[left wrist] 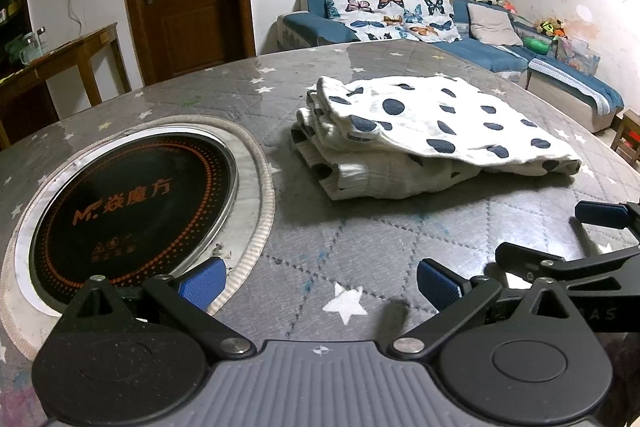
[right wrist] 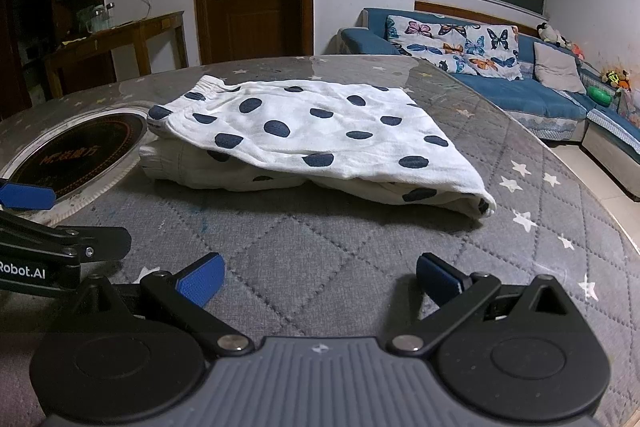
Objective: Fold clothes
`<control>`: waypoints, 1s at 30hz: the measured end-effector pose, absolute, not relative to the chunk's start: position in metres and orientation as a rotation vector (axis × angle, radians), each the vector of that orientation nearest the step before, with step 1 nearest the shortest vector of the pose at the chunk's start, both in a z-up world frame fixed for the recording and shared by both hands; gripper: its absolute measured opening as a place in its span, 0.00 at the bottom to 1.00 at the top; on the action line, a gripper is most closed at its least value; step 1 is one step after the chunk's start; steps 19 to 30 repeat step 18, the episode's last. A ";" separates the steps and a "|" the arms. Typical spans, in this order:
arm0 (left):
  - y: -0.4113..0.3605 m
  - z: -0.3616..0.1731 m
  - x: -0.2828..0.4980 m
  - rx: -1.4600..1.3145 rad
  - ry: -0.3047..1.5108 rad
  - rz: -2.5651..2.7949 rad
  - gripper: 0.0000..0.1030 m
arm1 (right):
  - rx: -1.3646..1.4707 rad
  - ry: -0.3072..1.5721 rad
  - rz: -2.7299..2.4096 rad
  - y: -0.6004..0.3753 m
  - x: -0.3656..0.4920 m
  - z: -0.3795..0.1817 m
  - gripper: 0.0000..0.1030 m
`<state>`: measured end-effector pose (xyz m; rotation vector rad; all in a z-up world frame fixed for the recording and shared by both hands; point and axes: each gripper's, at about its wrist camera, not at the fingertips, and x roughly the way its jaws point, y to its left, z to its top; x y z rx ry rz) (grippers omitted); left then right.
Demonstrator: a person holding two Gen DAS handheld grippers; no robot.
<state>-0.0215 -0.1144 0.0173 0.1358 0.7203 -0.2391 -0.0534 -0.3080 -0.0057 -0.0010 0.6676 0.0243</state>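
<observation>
left claw (left wrist: pixel 320 281) open | right claw (right wrist: pixel 318 277) open | folded garment (right wrist: pixel 316 135) underlayers hidden

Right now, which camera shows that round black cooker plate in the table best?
The left wrist view: the cooker plate lies close, nearly whole, orange lettering legible, only its near edge behind the left gripper. In the right wrist view it sits far left, foreshortened, partly hidden by the spotted garment.
</observation>
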 end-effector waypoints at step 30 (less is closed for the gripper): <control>-0.114 0.027 -0.025 0.110 0.687 -0.250 1.00 | -0.012 0.649 0.027 -0.305 -0.050 0.000 1.00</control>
